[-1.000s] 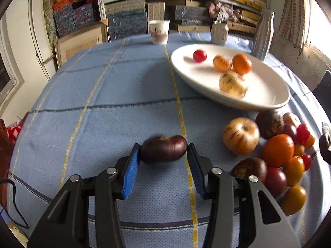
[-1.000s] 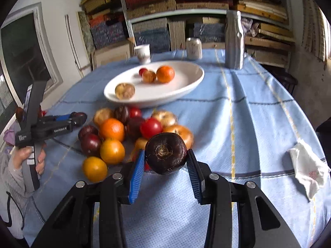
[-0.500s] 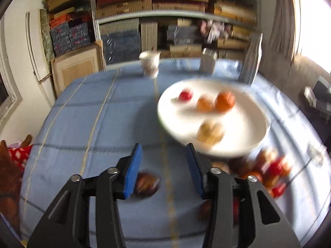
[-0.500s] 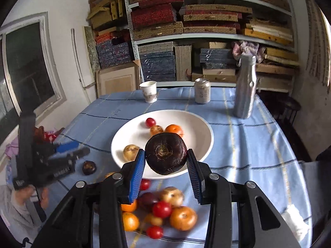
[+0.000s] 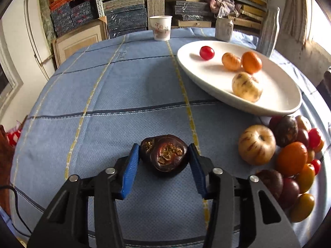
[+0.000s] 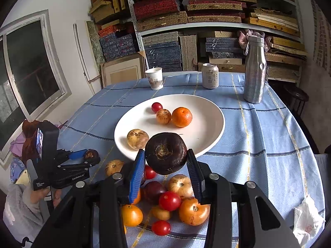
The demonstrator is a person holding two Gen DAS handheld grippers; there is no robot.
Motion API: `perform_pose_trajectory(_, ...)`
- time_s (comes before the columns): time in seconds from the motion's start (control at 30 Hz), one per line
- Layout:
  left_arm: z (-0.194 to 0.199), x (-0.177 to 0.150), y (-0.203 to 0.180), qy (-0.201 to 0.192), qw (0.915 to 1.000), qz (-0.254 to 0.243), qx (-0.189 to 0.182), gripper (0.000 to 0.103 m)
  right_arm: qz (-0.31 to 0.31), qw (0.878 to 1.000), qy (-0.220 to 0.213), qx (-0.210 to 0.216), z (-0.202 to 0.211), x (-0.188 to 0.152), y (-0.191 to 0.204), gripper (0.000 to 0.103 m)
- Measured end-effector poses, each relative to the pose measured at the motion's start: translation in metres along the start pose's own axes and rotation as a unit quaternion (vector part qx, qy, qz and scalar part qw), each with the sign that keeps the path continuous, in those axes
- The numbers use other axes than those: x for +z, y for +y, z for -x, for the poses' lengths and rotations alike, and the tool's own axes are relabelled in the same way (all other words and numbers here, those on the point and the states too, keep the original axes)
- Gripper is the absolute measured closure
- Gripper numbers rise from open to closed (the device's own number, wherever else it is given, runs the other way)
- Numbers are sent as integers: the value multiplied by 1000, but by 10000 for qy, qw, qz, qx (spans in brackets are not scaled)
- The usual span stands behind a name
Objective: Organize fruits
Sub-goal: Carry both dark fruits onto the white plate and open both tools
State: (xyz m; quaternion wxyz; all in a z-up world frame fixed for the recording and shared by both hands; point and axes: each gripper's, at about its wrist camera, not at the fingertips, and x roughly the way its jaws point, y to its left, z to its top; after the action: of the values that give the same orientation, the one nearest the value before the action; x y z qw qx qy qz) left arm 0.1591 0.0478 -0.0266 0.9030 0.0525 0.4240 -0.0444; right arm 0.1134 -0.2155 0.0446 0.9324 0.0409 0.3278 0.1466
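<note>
Fingers [image 5: 132, 163] flanking sideways-lying dark fruit [image 5: 163, 155]

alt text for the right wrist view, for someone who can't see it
The right tool holds a dark brown water chestnut above a pile of loose fruit, near a white plate with four fruits on a blue tablecloth. At left, the left tool has another water chestnut between its closing fingers.

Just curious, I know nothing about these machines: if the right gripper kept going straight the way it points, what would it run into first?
Probably the white plate: the right gripper, shut on a dark round fruit, points down toward its near rim. Depth is unclear.
</note>
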Motion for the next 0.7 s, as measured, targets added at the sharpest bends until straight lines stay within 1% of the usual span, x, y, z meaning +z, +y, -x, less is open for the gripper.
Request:
perform_pose_trajectory(0.07,12,6,-3,-163,9999,22,-42,56,-19,10000,-33,-27,2,0,-2,62)
perform_pose_trajectory(0.13,26,19,-8,-349,9992,109,-166,56,-39,10000,-39,-39,1,4,-3,62)
perform_pose_trajectory(0.23,38,55,-22,-576,9980,105,-219,56,-212,9997,131,6,-13,23,-8,62)
perform_pose_trajectory(0.3,33,76,-39,-626,9978,-5,-229,56,-341,9991,259,-3,-25,34,-12,62)
perform_pose_trajectory(0.37,20,88,-50,-580,9979,16,-288,56,-399,9982,444,-41,-45,41,-14,62)
perform_pose_trajectory(0.43,6,92,-55,-531,9980,83,-338,55,-508,9972,537,-77,-59,38,-17,62)
perform_pose_trajectory(0.5,-8,90,-52,-449,9979,269,-380,54,-614,9963,595,5,-71,32,-21,61)
perform_pose_trajectory(0.57,-15,88,-48,-407,9977,340,-428,42,-640,9959,636,-98,-80,25,-24,57)
perform_pose_trajectory(0.6,-17,87,-45,-413,9975,385,-429,40,-604,9959,666,-125,-82,24,-25,56)
perform_pose_trajectory(0.63,-18,87,-42,-417,9973,420,-444,35,-597,9961,626,-145,-81,24,-27,55)
perform_pose_trajectory(0.67,-18,87,-39,-423,9969,461,-474,30,-598,9965,563,-178,-78,25,-28,48)
perform_pose_trajectory(0.7,-16,86,-35,-452,9963,522,-503,27,-574,9969,502,-210,-75,25,-28,41)
